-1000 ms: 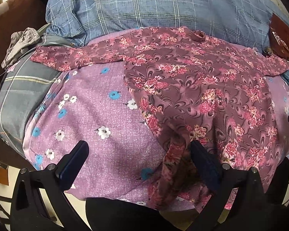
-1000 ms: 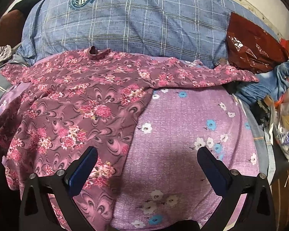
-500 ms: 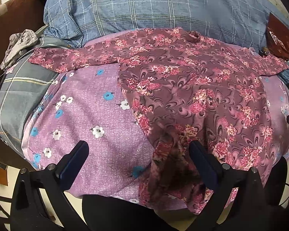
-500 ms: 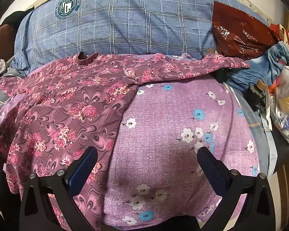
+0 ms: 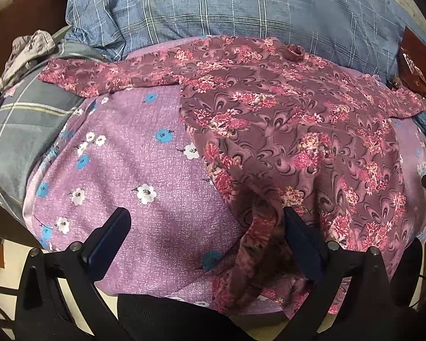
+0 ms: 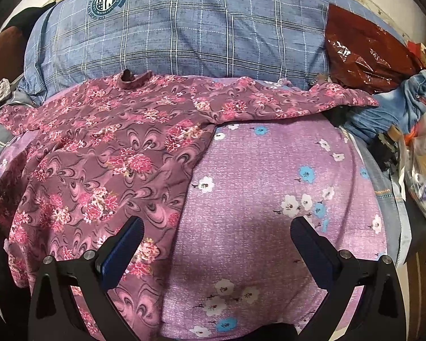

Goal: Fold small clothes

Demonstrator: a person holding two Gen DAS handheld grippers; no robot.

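Maroon floral top is what we are folding, and it is lying spread over a lilac flowered cushion, its collar pointing toward the far side and both sleeves stretched out sideways. In the left wrist view the left sleeve is reaching onto a grey striped cloth, while the hem is bunching into a raised fold just beside the right-hand finger of our left gripper. That gripper is standing with its fingers spread wide; the fold is lying against the inner face of one finger, but we cannot tell whether it is truly touching, and nothing is being pinched. In the right wrist view our right gripper is likewise holding its fingers wide apart, one finger hovering over the top's side edge and the other over bare cushion; whether either is touching the fabric we cannot tell. Behind the top a blue checked pillow with a round crest is leaning along the far side. At the right a dark red plastic bag is lying next to crumpled blue denim, and a small grey rag is sitting at the far left.
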